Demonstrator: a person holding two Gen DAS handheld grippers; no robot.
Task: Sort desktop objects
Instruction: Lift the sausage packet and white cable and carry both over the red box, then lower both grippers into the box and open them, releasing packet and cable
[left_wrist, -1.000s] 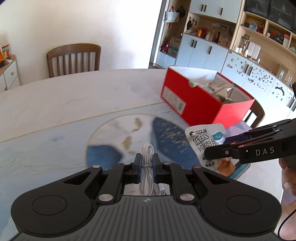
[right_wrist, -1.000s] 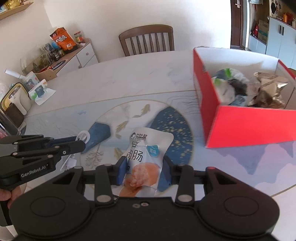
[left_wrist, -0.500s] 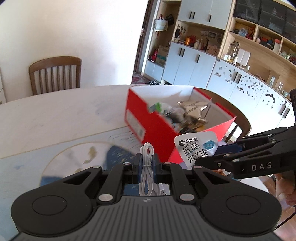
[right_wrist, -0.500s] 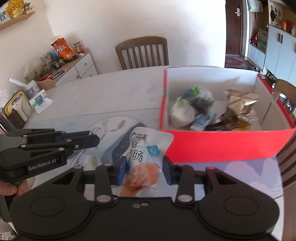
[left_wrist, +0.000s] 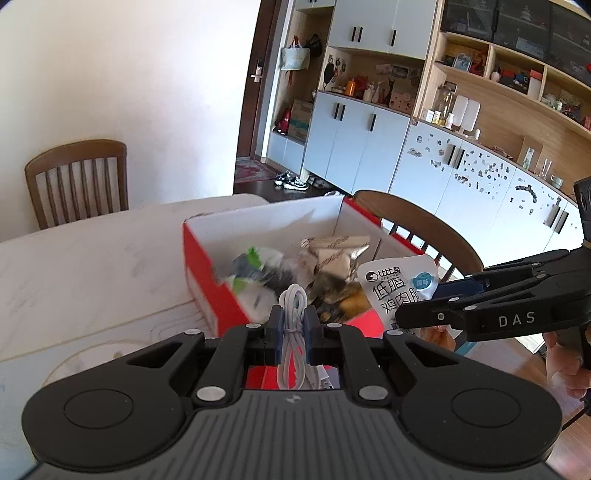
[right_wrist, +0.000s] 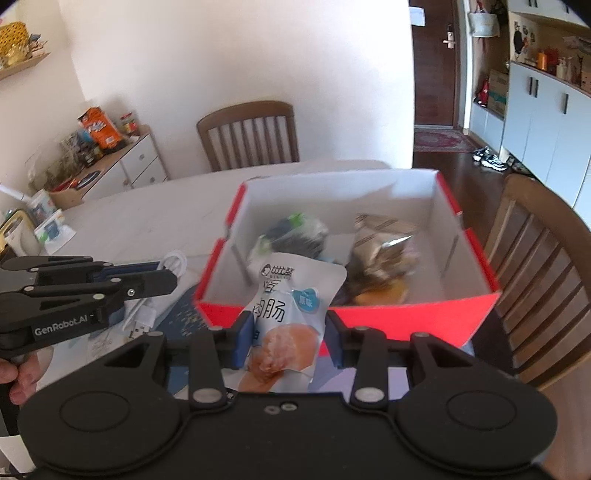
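Observation:
My left gripper (left_wrist: 293, 326) is shut on a coiled white cable (left_wrist: 291, 314) and holds it above the near left corner of the red box (left_wrist: 207, 280). My right gripper (right_wrist: 286, 341) is shut on a white snack pouch (right_wrist: 288, 306), held over the box's near wall (right_wrist: 369, 317). The pouch also shows in the left wrist view (left_wrist: 397, 288), and the cable shows in the right wrist view (right_wrist: 162, 284). Several packets lie inside the box (right_wrist: 384, 240).
The box sits on a pale marble table (left_wrist: 92, 251) with a blue patterned mat (right_wrist: 181, 314). Wooden chairs stand at the far side (right_wrist: 251, 133) and to the right (right_wrist: 543, 258). A cluttered side cabinet (right_wrist: 110, 158) is at the left.
Both grippers have risen and moved toward the red box with their loads; the box's inside is now in view below them.

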